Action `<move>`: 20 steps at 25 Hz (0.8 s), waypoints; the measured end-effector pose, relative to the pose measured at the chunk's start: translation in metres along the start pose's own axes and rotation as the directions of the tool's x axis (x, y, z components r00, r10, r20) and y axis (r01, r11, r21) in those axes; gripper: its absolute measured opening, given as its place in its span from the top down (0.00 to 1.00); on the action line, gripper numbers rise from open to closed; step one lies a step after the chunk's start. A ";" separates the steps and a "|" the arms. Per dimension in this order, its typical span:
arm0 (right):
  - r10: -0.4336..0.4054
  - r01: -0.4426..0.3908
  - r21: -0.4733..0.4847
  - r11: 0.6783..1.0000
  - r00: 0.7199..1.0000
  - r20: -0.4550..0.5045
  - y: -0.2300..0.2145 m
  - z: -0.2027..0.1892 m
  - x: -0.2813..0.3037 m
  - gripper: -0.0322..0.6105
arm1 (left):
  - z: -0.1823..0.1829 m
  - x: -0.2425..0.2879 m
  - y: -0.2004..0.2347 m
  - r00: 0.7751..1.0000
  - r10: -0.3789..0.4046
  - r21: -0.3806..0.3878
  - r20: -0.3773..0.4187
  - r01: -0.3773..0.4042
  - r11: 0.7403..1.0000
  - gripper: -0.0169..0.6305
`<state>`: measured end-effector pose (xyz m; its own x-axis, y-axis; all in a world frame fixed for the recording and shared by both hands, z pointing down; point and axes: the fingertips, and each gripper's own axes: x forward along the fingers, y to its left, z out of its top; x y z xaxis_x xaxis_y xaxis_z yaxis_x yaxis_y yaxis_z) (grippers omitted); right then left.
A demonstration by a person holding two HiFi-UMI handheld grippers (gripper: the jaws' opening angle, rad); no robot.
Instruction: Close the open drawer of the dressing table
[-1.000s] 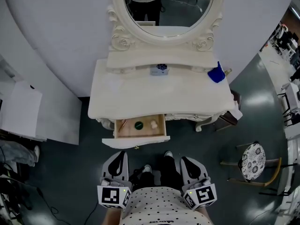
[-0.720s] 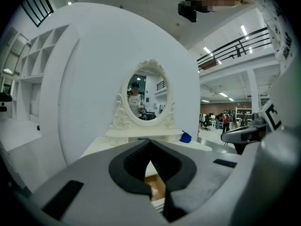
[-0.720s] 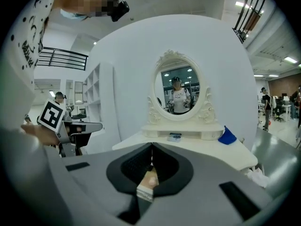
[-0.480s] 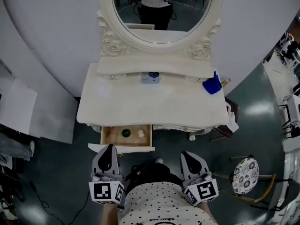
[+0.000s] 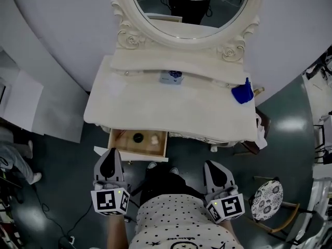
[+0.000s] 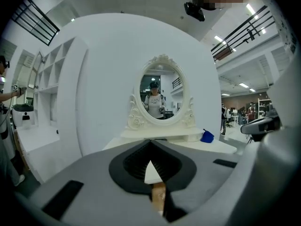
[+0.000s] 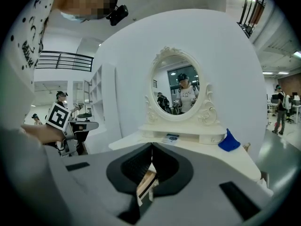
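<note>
There is one cream dressing table (image 5: 155, 113), with one oval mirror (image 5: 223, 9) and one open drawer (image 5: 120, 141). Two carved scrolls sit at the mirror's foot: a left rosette (image 5: 128, 38) and a right rosette (image 5: 230, 52). Two small things can be made out in the drawer: one dark round item (image 5: 138, 137) and one pale item (image 5: 154, 138). The tabletop carries one blue item (image 5: 242, 93) and one small box (image 5: 171, 77) with a blue print. There are two grippers, the left gripper (image 5: 109, 152) and the right gripper (image 5: 211, 164), each bearing one marker cube, so two cubes in all. One stool (image 5: 266, 200) with a patterned seat stands on the floor.
</note>
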<state>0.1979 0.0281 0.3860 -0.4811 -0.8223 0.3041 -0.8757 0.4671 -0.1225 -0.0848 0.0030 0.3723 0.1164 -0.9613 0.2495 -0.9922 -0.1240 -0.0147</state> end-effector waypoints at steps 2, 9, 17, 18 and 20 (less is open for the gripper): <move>0.001 -0.001 0.004 1.000 1.000 -0.009 -0.002 -0.001 0.002 0.94 | -0.009 0.004 0.002 0.999 -0.007 -0.002 -0.032 0.007 1.000 0.95; -0.027 0.029 0.025 0.999 0.998 -0.050 -0.009 -0.013 0.001 0.94 | -0.107 0.012 0.028 0.953 -0.003 -0.062 -0.303 -0.016 0.998 0.95; -0.022 0.025 0.033 0.999 0.997 -0.076 -0.010 -0.024 0.000 0.94 | -0.231 -0.010 0.027 0.828 -0.037 -0.129 -0.560 -0.042 0.991 0.80; -0.020 0.023 0.029 0.999 0.997 -0.078 -0.010 -0.024 0.000 0.94 | -0.245 -0.011 0.026 0.813 -0.039 -0.132 -0.581 -0.046 0.990 0.79; -0.017 0.019 0.022 1.000 0.997 -0.080 -0.010 -0.023 0.001 0.94 | -0.270 -0.010 0.024 0.786 -0.054 -0.157 -0.616 -0.056 0.986 0.77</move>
<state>0.2075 0.0301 0.4095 -0.4611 -0.8015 0.3809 -0.8854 0.4441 -0.1374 -0.1218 0.0763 0.6309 0.1172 -0.5975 0.7933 -0.9918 -0.0301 0.1239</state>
